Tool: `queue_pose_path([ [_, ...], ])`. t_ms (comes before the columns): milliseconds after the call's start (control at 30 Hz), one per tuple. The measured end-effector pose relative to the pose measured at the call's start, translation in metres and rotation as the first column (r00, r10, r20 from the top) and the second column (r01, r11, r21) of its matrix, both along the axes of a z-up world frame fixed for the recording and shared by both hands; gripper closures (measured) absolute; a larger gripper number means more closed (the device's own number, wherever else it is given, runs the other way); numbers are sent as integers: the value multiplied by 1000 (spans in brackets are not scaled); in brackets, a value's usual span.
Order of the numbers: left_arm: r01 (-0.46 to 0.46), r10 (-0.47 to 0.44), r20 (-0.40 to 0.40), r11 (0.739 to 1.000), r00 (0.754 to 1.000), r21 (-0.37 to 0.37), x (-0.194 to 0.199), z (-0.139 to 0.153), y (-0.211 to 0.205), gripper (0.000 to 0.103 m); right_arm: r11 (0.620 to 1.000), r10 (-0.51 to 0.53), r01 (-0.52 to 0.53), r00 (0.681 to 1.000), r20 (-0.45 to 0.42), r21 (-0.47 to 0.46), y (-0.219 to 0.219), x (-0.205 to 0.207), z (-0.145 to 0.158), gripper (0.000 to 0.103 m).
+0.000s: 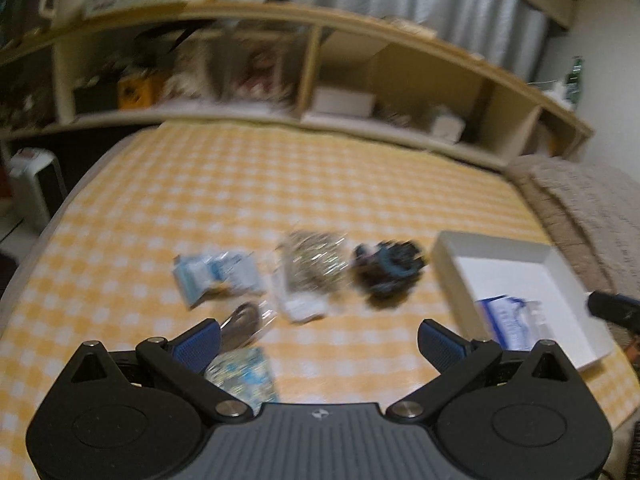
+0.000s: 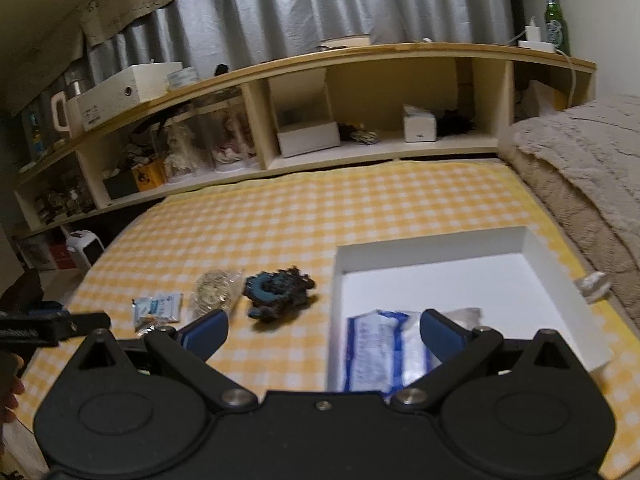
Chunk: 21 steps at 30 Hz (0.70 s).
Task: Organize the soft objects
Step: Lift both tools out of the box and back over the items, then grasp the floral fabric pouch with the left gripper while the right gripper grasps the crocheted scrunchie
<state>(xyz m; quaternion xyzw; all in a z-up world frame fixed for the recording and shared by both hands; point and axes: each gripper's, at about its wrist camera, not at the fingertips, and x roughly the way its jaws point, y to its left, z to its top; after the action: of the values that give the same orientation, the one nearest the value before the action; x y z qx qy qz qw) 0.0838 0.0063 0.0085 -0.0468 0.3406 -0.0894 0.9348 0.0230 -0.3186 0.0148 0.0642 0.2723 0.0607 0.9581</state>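
The left gripper and right gripper both hang with fingers apart, holding nothing. Ahead of the left one lies the dark blue fuzzy scrunchie; I would pinch its middle gently, then lift it into the shallow white cardboard box at its right.

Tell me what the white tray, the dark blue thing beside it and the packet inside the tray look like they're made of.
The white tray looks like matte cardboard: thin, flat, crisply folded walls. The dark blue thing looks like fuzzy yarn or fabric, with a ragged, lumpy outline and no shine, though blur leaves it open. The packet looks like soft glossy plastic film, wrinkled, with blue print.
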Motion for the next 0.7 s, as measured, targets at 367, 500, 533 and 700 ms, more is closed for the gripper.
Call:
queue_pose_path([
  [367,-94,92,-190,996,977,-3,32,-48,39,0,991,113,-110,993,44,-82,50,55,-20,0],
  [500,-100,102,-209,995,973,23,41,-59,45,0,982,136,-127,989,57,-142,65,81,-34,0],
  [533,-103,106,-225,994,969,23,43,-63,46,0,977,146,-135,988,58,-164,69,89,-39,0],
  [700,-130,115,-329,991,937,-23,50,-84,52,0,953,203,-188,978,39,-235,85,124,-61,0],
])
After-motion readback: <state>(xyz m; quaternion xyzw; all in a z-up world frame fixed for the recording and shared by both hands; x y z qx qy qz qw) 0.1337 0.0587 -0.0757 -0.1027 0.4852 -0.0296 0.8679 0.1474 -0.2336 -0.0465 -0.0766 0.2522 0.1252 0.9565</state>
